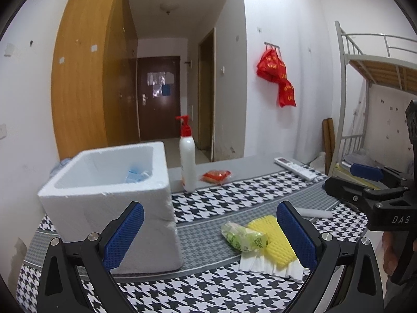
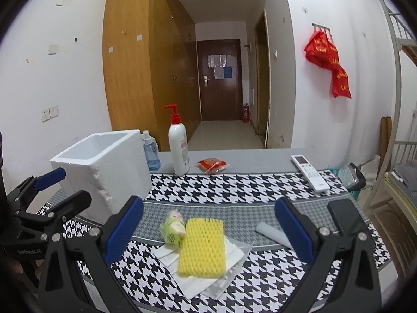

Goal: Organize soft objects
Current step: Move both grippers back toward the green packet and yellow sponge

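Both pairs of blue-padded fingers stand wide apart and hold nothing. Between the pads of the right gripper (image 2: 208, 230), seen from its own camera, lies the yellow foam net (image 2: 202, 246), resting flat on a small stack of white sheets (image 2: 182, 279) with a clear plastic sleeve at its far edge. Touching the net's left side is a green-printed soft packet (image 2: 172, 230); a white foam tube (image 2: 271, 233) lies near the right finger, apart from the pile. The left gripper (image 1: 209, 236) hovers further left, its left finger in front of the white foam box (image 1: 109, 203), its right finger overlapping the net in the left wrist view. Something pale blue already sits inside the box.

Judging from this, the soft things are meant for the box and a pick from the pile comes next. Several risks follow. The net is springy and lies on loose sheets, so a closing grip could drag the sheets along or scatter them. The packet leans against the net and may be nudged off or pinched with it. The box looks light; a bump from the left finger could shove or tip it. Further out on the houndstooth cloth (image 2: 234, 190) stand a pump bottle (image 2: 178, 148), a red packet (image 2: 212, 165), a remote control (image 2: 310, 173) and a dark phone (image 2: 346, 215), the last close enough to be knocked by the right finger.
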### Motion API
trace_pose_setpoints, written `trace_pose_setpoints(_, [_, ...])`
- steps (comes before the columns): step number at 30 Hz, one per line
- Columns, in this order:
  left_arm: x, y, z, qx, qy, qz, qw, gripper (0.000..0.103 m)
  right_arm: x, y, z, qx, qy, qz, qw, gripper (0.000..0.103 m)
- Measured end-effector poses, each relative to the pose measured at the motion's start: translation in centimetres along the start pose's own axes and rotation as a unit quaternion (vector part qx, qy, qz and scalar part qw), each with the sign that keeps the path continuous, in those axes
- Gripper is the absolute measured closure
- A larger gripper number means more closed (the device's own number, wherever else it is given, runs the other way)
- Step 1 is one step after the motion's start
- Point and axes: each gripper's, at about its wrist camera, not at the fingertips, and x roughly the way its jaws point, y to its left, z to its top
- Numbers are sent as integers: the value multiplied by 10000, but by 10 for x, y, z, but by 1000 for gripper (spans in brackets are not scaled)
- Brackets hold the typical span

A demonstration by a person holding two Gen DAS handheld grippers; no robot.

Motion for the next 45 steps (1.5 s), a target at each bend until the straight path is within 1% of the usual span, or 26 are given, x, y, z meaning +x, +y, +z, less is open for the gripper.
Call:
trace_pose_setpoints(9, [18, -12, -10, 89, 215, -225, 9995, 1, 11, -10, -19, 9, 234, -95, 9997, 1])
trace_pose_setpoints(14, [28, -14, -15, 59, 410, -369, 9985, 1, 22, -10, -30, -107, 474, -174, 9987, 1])
trace_pose_setpoints(17, [32, -16, -18, 49, 522, -447, 9976, 1, 26, -12, -35, -92, 537, -205, 9983, 1])
trace_pose_setpoints(26, [49, -17, -28, 87, 768, -370, 9963, 1, 39, -20, -47, 112, 770, -156, 9968, 1])
trace_pose_setpoints(39, [71, -26, -30, 169, 1096, -489, 9926, 1, 48, -27, -53, 219, 898, -135, 9956, 1])
trace_pose_setpoints(45, [87, -28, -29, 93, 1314, -412, 9904, 1, 49, -33, -55, 237, 902, -144, 9955, 1])
